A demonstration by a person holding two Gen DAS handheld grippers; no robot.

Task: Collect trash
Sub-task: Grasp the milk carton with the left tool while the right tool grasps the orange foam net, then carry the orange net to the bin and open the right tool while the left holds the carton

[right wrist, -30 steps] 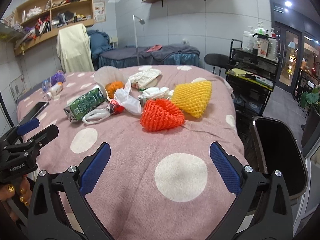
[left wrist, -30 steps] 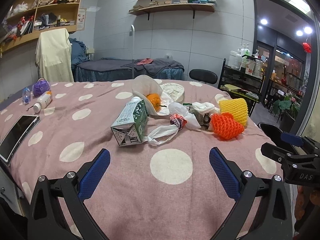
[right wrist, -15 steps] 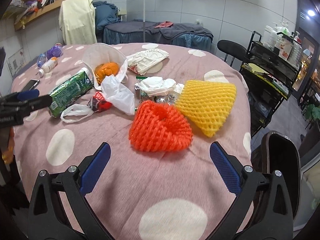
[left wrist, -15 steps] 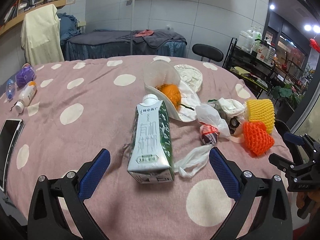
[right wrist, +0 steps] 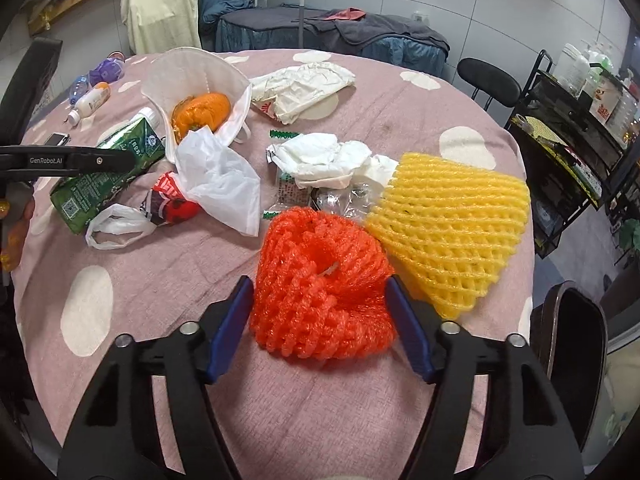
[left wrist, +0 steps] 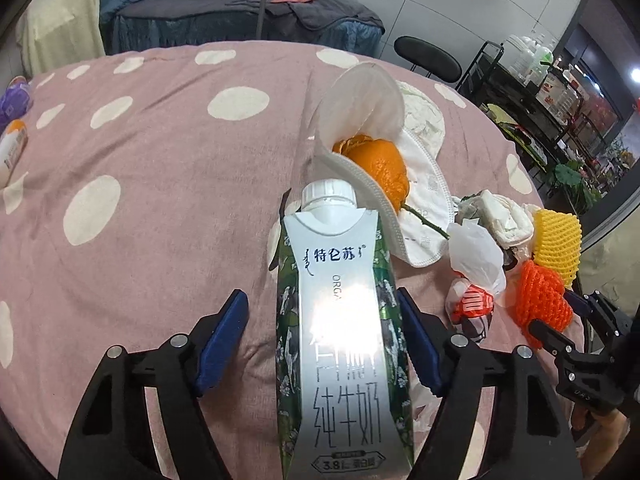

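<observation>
Straddling the milk carton [left wrist: 344, 340] lengthwise, the left tongs [left wrist: 320, 344] gape, gripping nothing; right tongs [right wrist: 320, 324] bracket the orange foam net [right wrist: 320, 284], unclosed.

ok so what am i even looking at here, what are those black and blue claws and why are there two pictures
Those claws are two handheld grippers; a person holds one in each hand, there is no robot. Each carries a camera looking along its fingers, so you get one picture per hand. The left gripper straddles a milk carton lying on the dotted tablecloth; its right pad is at the carton, the left one is still apart. The right gripper is closing around an orange foam net, beside a yellow net. Also there: a mask holding an orange, plastic bags and wrappers. Nothing is lifted yet.
</observation>
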